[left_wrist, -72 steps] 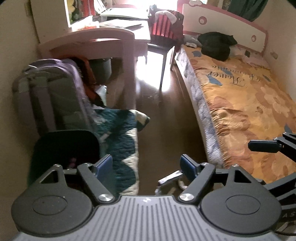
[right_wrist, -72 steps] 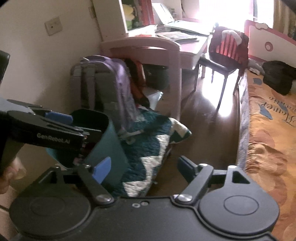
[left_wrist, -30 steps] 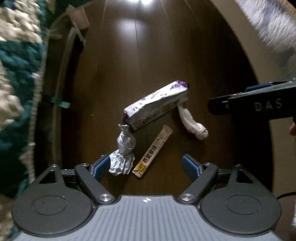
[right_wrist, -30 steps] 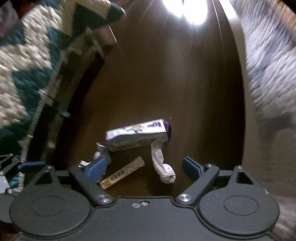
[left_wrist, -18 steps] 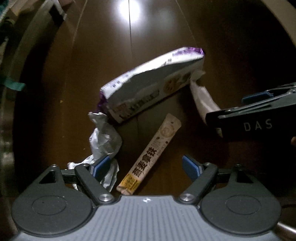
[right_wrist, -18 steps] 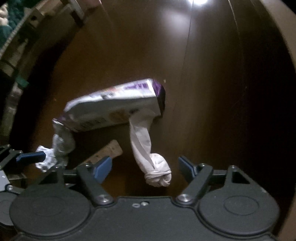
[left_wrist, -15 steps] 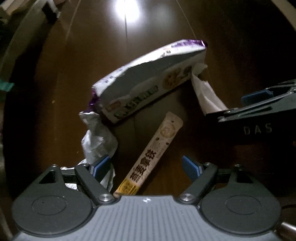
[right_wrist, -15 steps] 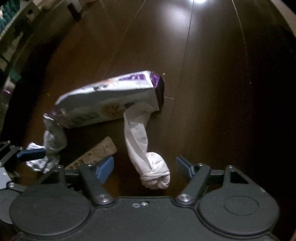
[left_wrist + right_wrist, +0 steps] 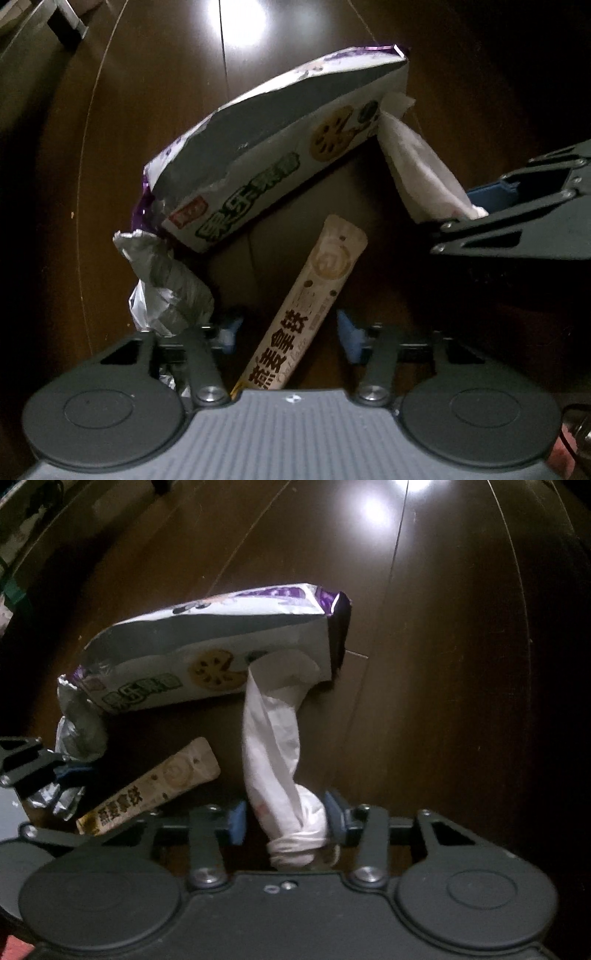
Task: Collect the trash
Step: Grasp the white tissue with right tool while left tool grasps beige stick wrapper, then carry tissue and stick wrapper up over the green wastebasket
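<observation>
Closing on floor trash | snack bag (image 9: 280, 147) as landmark | right gripper (image 9: 284, 821) jaws just narrowed, touching knotted white bag (image 9: 280, 760) below its right end | left gripper (image 9: 288, 334) narrowed, not yet clamping sachet (image 9: 306, 306) below its middle | lift next

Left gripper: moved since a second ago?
Yes. The left gripper has come down toward the floor; the oat latte stick now lies between its jaws, which have just been closing.
</observation>
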A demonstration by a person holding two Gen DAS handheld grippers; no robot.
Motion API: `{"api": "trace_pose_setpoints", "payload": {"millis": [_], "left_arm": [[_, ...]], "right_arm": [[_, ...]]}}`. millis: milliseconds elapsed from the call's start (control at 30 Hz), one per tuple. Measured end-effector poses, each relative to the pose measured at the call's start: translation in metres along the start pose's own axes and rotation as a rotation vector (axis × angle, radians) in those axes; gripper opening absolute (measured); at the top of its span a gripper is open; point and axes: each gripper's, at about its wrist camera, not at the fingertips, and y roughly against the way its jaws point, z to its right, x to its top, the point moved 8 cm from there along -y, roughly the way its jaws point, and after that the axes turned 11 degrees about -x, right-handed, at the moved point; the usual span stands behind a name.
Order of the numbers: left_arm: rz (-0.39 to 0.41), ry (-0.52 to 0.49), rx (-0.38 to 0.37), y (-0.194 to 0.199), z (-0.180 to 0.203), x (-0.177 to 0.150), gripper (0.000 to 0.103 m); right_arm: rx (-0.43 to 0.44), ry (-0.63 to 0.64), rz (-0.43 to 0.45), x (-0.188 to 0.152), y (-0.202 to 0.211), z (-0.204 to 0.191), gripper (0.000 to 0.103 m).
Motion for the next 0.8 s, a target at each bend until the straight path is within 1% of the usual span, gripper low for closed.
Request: {"api": "trace_pose_setpoints", "payload": {"millis": [33,67,100,133,200,300,333,400,500,533,567,667,733,800], "left_arm": [[-0.002,-0.003,0.002,0.001,0.001,0.002,0.032],[-0.008,-0.007,0.012,0.001,0.003,0.002,0.030],[-0.007,-0.008,0.020,0.001,0.003,0.005,0.029],[-0.003,0.000,0.019,0.003,0.004,0.008,0.027],[-0.006,0.015,0.022,0.008,0.006,0.010,0.026],[-0.003,0.022,0.021,0.020,0.010,0.014,0.024],[-0.006,0.028,0.028,0.027,0.011,0.014,0.024],[-0.010,0.055,0.016,0.042,0.012,0.016,0.022],[-0.006,0.077,0.020,0.079,0.013,0.020,0.018],[-0.001,0.087,0.010,0.094,0.014,0.022,0.009],[0.001,0.094,-0.001,0.106,0.015,0.025,0.007],[0.026,0.114,-0.005,0.155,0.016,0.028,0.005],[0.050,0.112,0.002,0.196,0.018,0.027,0.005],[0.076,0.120,-0.009,0.237,0.018,0.030,0.005]], "right_arm": [[-0.007,0.007,0.005,-0.001,0.000,0.000,0.036],[-0.016,0.014,0.012,-0.002,0.001,0.001,0.028],[-0.028,0.017,0.015,-0.003,0.001,0.003,0.022],[-0.040,0.014,0.013,-0.003,0.001,0.004,0.020],[-0.035,-0.010,-0.001,-0.004,0.003,0.003,0.014],[-0.060,-0.039,-0.006,-0.008,0.014,0.007,0.011],[-0.059,-0.060,-0.010,-0.009,0.022,0.007,0.011],[-0.056,-0.109,-0.015,-0.011,0.042,0.011,0.011],[-0.038,-0.152,-0.013,-0.015,0.080,0.015,0.011],[-0.035,-0.154,-0.012,-0.015,0.094,0.016,0.011],[-0.026,-0.156,-0.007,-0.016,0.113,0.016,0.011],[-0.019,-0.142,0.006,-0.013,0.166,0.017,0.011],[-0.007,-0.138,0.020,-0.009,0.206,0.014,0.011],[-0.003,-0.141,0.034,-0.006,0.243,0.016,0.011]]}}
